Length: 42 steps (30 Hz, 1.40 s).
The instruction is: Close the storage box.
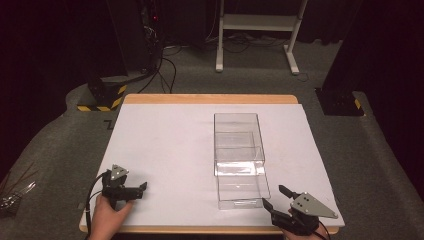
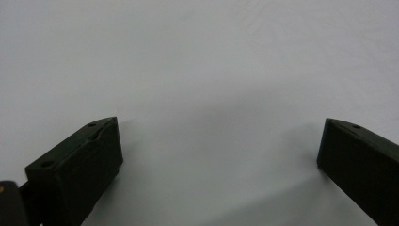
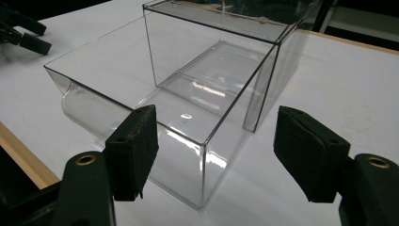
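Right gripper (image 1: pixel 276 196): jaws spread wide, holding nothing, at the near right edge of the worktop (image 1: pixel 165 145). Just ahead of it, not touching, lies the clear plastic drawer (image 1: pixel 243 187), pulled partway out of its clear box (image 1: pixel 238 136) (corner of drawer sits between the jaws in the right gripper view). Left gripper (image 1: pixel 141 189): jaws also wide apart, empty, low over bare white surface at near left, well apart from the box.

Right gripper (image 1: pixel 280 196) rear cut off by frame bottom (hand hidden).
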Each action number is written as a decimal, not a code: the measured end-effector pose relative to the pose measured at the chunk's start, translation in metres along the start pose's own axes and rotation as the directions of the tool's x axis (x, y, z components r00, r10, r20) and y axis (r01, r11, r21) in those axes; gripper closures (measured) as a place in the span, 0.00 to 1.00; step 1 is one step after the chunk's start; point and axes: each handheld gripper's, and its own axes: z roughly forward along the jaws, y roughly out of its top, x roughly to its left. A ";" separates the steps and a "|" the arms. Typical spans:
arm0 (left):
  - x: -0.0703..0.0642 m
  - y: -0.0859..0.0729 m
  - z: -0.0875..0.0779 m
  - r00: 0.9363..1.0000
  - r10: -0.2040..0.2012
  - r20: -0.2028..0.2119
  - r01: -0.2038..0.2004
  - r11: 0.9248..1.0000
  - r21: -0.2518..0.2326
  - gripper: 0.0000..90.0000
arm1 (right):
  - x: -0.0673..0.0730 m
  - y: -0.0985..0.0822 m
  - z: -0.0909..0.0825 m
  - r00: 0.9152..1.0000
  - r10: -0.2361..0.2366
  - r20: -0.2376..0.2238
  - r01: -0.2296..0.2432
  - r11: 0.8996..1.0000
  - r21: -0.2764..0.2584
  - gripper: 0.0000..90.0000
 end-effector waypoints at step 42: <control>0.000 0.000 0.000 1.000 0.000 0.000 0.000 1.000 0.001 0.01 | 0.011 -0.010 0.030 0.999 -0.031 -0.016 0.033 0.996 0.087 0.37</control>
